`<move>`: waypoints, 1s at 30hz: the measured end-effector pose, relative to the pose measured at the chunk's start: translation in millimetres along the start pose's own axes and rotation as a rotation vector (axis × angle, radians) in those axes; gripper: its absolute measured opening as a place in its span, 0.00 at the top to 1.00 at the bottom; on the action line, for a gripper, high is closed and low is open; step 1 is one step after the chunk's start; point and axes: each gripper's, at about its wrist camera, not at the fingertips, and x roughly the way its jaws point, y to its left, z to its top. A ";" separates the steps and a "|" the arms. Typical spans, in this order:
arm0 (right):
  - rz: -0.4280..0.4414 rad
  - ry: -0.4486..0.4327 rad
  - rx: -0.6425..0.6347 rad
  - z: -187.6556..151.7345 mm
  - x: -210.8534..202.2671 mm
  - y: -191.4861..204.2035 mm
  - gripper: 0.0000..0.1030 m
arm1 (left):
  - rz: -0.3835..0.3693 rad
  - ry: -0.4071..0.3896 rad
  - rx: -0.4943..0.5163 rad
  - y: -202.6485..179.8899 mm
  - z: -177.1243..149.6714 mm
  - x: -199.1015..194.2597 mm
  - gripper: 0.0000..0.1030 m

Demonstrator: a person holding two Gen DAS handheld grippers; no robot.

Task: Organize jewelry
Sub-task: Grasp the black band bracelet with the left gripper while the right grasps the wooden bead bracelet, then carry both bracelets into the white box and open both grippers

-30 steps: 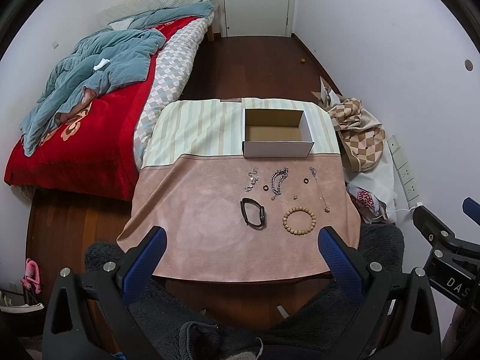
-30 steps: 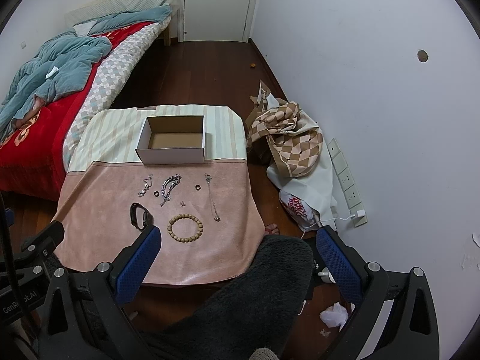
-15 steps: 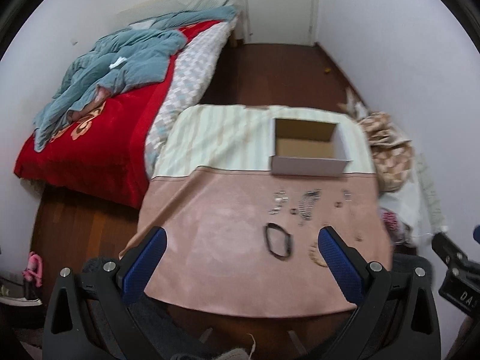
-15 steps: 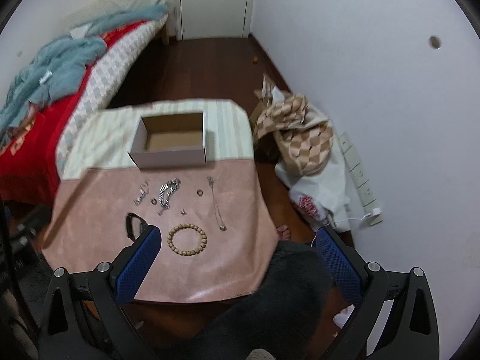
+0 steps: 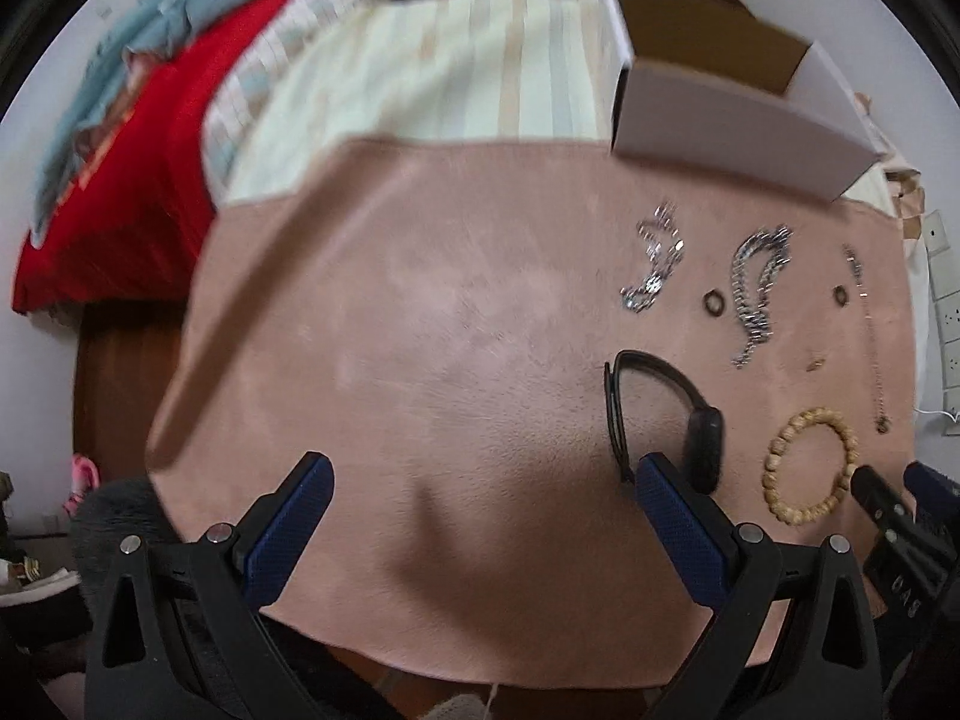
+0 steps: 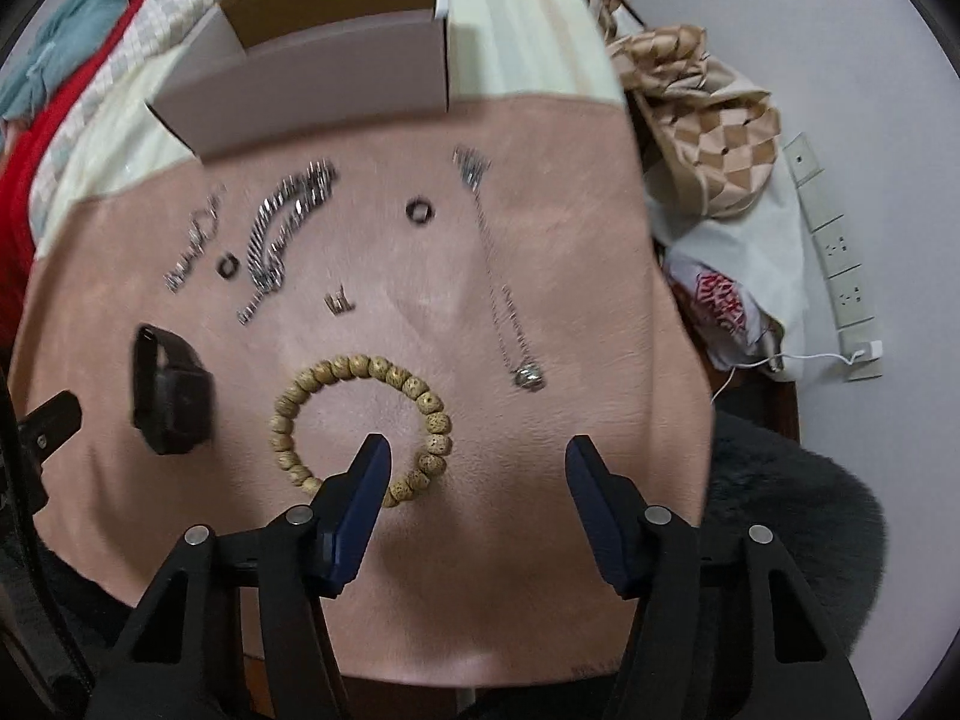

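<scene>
**Both grippers down over the table; nothing sorted yet**

Since the earlier frames both grippers have dropped from a high look over the room to just above the pink cloth, and the right jaws have narrowed.

Left wrist view: left gripper [image 5: 483, 474] hangs over bare pink cloth [image 5: 420, 312], jaws released wide, nothing between them. Its right finger sits just beside the black watch [image 5: 660, 414], which lies flat on the cloth. Beyond it lie a silver chain cluster [image 5: 654, 264], a second silver bracelet [image 5: 756, 288], two small dark rings [image 5: 714, 302] and the thin necklace [image 5: 864, 324]. The bead bracelet [image 5: 810, 465] is at lower right, with the right gripper [image 5: 888, 498] at its edge. The open cardboard box [image 5: 738, 120] stands at the far side; what shows of its inside is bare.

Right wrist view: right gripper [image 6: 477, 450] points down at the cloth, jaws closing. Its left finger stands inside the loop of the bead bracelet [image 6: 360, 420], the right finger outside, so the bracelet's near-right arc lies between them; the pads do not yet press on it. Watch [image 6: 171, 390], necklace [image 6: 498, 276] and a small charm [image 6: 339, 302] are untouched.

Judgement: task at its start. Every visible piece is on the cloth, none seen in the box [image 6: 312, 84]; bead bracelet looks to be the first pick.
</scene>
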 end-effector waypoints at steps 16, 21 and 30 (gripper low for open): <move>0.052 -0.021 -0.010 3.4 13.3 2.7 0.90 | -0.145 -0.010 0.060 -26.2 -14.5 22.7 0.91; 0.145 -0.025 0.030 3.7 9.6 -1.8 0.91 | -0.128 -0.038 0.076 -26.6 -27.7 9.6 0.94; 0.243 -0.132 0.034 7.3 -42.4 4.1 0.91 | -0.163 -0.117 0.096 -15.9 -30.0 -32.6 0.96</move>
